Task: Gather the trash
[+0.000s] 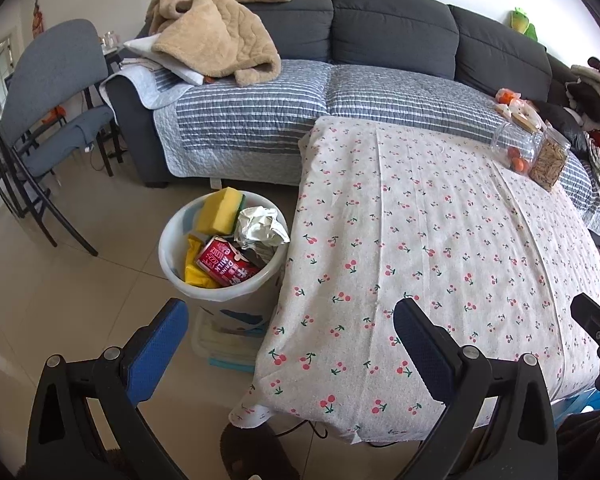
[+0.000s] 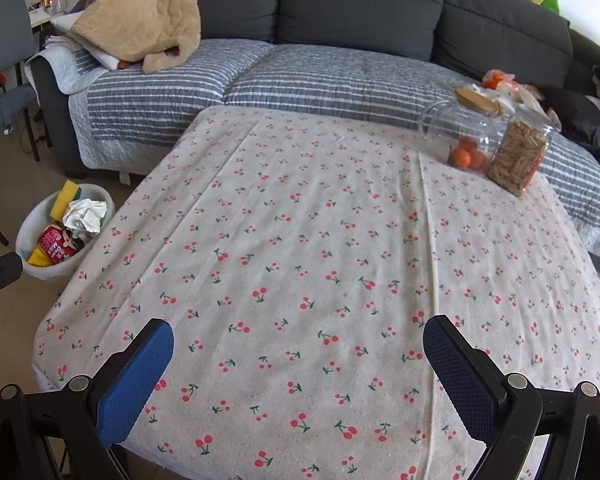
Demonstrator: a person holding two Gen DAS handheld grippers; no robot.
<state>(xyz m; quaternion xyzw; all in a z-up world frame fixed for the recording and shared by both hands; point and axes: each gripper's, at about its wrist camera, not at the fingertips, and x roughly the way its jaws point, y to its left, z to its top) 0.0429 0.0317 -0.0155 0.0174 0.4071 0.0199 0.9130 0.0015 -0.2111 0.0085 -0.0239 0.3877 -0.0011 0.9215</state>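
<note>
1. Both tongs are wide open and carrying nothing. The left tongs (image 1: 290,322) hover over the near left corner of the desk (image 1: 440,240), half above the floor. The right tongs (image 2: 298,338) sit over the near edge of the same desk, pointing at the sofa (image 2: 360,12).
2. The trash looks basically collected. The white bin (image 1: 172,256) stands on the floor just beside the desk's left edge, which makes sense: close enough to drop stuff in straight off the cloth.
3. Inside the bin: a yellow sponge (image 1: 218,214) leaning on the far rim, a crumpled paper wad (image 1: 260,226) next to it, a red milk can (image 1: 226,266) lying on its side, and a yellow wrapper (image 1: 196,270) under that. It's piled near the rim, so anything else would need to be dropped, not shoved in.
4. The cherry-print cloth has no loose trash on it that I can see.
5. Far right corner of the desk holds a clear jar with oranges (image 2: 466,140) and a jar of sticks (image 2: 520,156), snacks maybe, hard to tell with the fisheye. They're touching and pushed out of the way, so I'd guess they're keepers.
6. My read: task is at or near done, one last scan left.
</note>
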